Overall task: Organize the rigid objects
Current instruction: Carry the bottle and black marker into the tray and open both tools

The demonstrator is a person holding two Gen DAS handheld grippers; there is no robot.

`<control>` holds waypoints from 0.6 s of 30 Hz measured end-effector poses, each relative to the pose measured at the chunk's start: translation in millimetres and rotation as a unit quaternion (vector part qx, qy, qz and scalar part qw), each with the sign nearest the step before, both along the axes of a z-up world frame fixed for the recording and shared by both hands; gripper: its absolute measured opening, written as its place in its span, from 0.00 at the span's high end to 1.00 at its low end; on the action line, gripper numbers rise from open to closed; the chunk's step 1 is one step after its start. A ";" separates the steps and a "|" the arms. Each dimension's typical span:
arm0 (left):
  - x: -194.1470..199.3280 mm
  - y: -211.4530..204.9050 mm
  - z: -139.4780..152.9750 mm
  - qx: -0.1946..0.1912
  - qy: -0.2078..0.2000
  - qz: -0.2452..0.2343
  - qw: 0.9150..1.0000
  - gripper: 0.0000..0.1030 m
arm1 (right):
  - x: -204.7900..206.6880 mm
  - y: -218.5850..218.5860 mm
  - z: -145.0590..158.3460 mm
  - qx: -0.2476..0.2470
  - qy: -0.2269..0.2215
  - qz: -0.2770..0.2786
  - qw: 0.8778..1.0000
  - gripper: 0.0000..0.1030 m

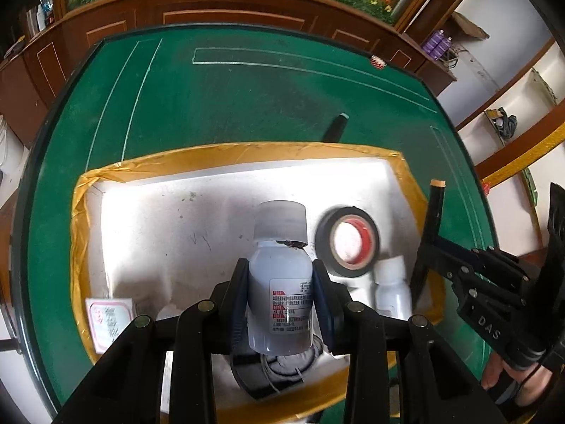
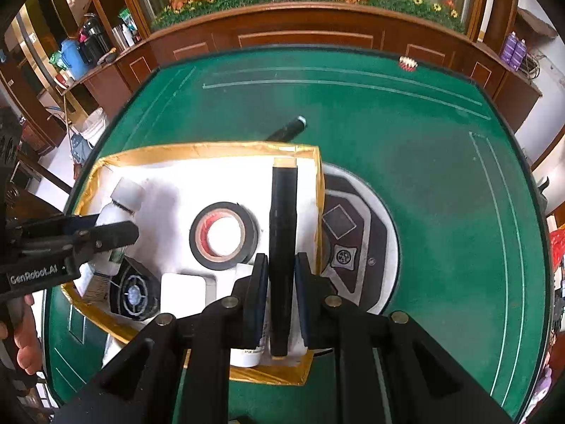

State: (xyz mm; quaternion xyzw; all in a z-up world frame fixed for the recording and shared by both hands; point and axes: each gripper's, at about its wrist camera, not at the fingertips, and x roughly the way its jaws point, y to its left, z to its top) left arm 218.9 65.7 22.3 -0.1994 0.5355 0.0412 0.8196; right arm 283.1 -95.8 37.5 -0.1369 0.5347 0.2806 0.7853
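Note:
My left gripper (image 1: 280,291) is shut on a white capped bottle (image 1: 280,282) and holds it above the white box with gold-taped rim (image 1: 81,212). In the box lie a black tape roll (image 1: 348,242), a second small white bottle (image 1: 390,288), a labelled white packet (image 1: 109,321) and a black round device (image 1: 275,371). My right gripper (image 2: 280,282) is shut on a long black stick (image 2: 282,233), held over the box's right side (image 2: 319,176). The left gripper with its bottle (image 2: 116,208) shows at the left of the right wrist view; the tape roll (image 2: 224,235) lies mid-box.
The box sits on a green felt table (image 1: 247,99) with white lines. A black cylinder (image 2: 287,129) lies on the felt behind the box. A round control panel (image 2: 356,243) is set in the table right of the box. A small red-white object (image 2: 408,63) sits at the far edge. Wooden cabinets stand behind.

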 end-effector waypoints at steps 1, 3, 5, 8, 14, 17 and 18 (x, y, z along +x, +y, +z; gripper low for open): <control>1.8 0.9 -2.7 0.001 0.001 0.000 1.000 0.65 | 0.3 1.1 -3.0 -0.002 0.003 0.000 1.000 0.86; 5.8 3.3 -6.6 0.002 0.003 0.001 1.000 0.65 | 0.5 2.8 -9.0 -0.008 0.008 0.001 1.000 0.86; 8.8 5.3 -9.7 0.002 0.006 0.003 1.000 0.65 | 1.2 4.2 -12.3 -0.011 0.008 0.002 1.000 0.86; 12.0 9.2 -14.2 0.003 0.010 0.007 1.000 0.65 | 3.6 6.9 -16.9 -0.014 0.014 0.004 1.000 0.86; 12.2 14.2 -24.7 0.008 0.021 0.011 1.000 0.65 | 4.3 12.3 -19.5 -0.024 0.014 0.011 1.000 0.86; 12.3 16.5 -27.5 0.013 0.027 0.014 0.999 0.65 | 5.3 13.3 -20.2 -0.025 0.014 0.010 1.000 0.86; 11.8 17.0 -27.1 0.013 0.026 0.016 0.999 0.65 | 6.0 13.2 -20.2 -0.025 0.015 0.009 1.000 0.86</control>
